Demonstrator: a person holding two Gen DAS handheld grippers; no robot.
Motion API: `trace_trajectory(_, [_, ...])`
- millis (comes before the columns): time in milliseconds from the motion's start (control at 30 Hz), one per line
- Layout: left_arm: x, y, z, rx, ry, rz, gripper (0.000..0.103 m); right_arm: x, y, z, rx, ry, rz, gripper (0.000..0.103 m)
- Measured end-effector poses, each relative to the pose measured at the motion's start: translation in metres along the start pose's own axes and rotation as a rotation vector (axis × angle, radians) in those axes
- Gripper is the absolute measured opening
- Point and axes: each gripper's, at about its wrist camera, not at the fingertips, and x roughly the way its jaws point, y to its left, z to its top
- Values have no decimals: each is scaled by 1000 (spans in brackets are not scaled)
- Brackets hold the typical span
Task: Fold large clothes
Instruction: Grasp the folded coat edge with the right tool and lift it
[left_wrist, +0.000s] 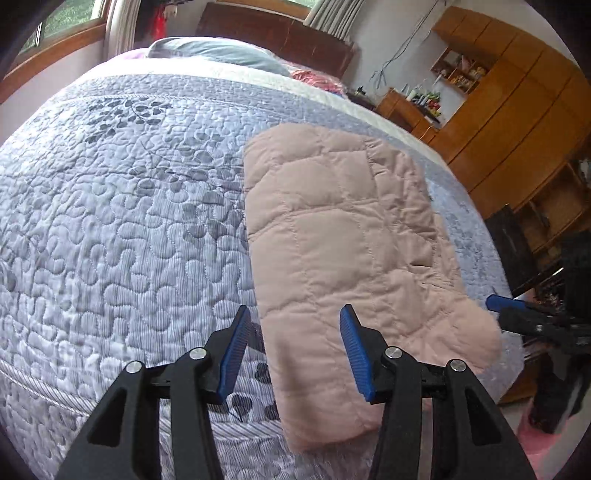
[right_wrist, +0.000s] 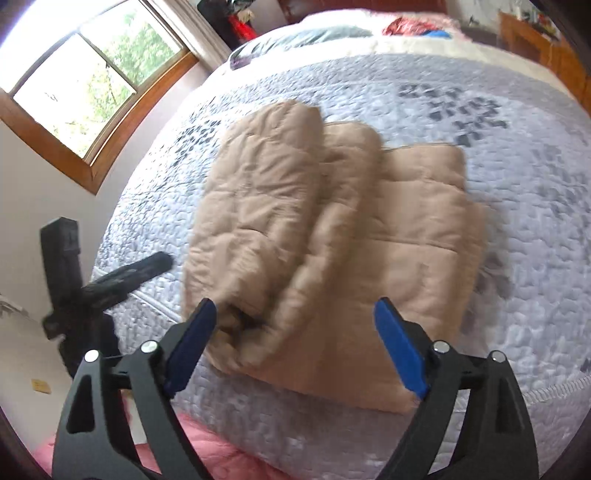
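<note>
Folding this padded coat (left_wrist: 343, 236) well means taking its near hem with both grippers at once, lifting evenly, and laying it over so the quilted layers stay square rather than bunching. The coat lies already doubled lengthwise on the bed (left_wrist: 122, 206), close to its near edge. Both the left gripper (left_wrist: 295, 354) and the right gripper (right_wrist: 295, 347) hover just above it, spread wide, grasping nothing.

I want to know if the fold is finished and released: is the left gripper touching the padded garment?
Cannot tell. In the left wrist view the left gripper stands open over the padded garment, with nothing between its pads; whether it hovers or rests there is unclear.
</note>
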Motion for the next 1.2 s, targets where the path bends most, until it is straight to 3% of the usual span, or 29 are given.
trace_trajectory(67, [12,-7,2,18,5,54,50,10,5,10,5,39,28,87])
trace_trajectory(267, [21,-4,5,20,4,59,50,49,8,21,54,154,3,84])
trace_trajectory(367, [20,2,7,10,-10,79,50,65,9,26,44,180,-7,70])
trace_trajectory(433, [19,6,6,-6,-8,80,50,74,14,29,14,181,-18,55])
trace_trajectory(633, [14,13,6,-32,-15,75,50,61,29,33,-110,112,-39,27])
trace_trajectory(733, [6,6,8,-24,-37,52,50,30,30,32,-141,35,-4,24])
trace_trajectory(933, [-1,-27,7,53,-48,-4,51,-35,18,16,-160,-97,-20,24])
trace_trajectory(1200, [16,-72,-1,155,-16,-41,51,-55,-21,-10,-77,-119,-35,25])
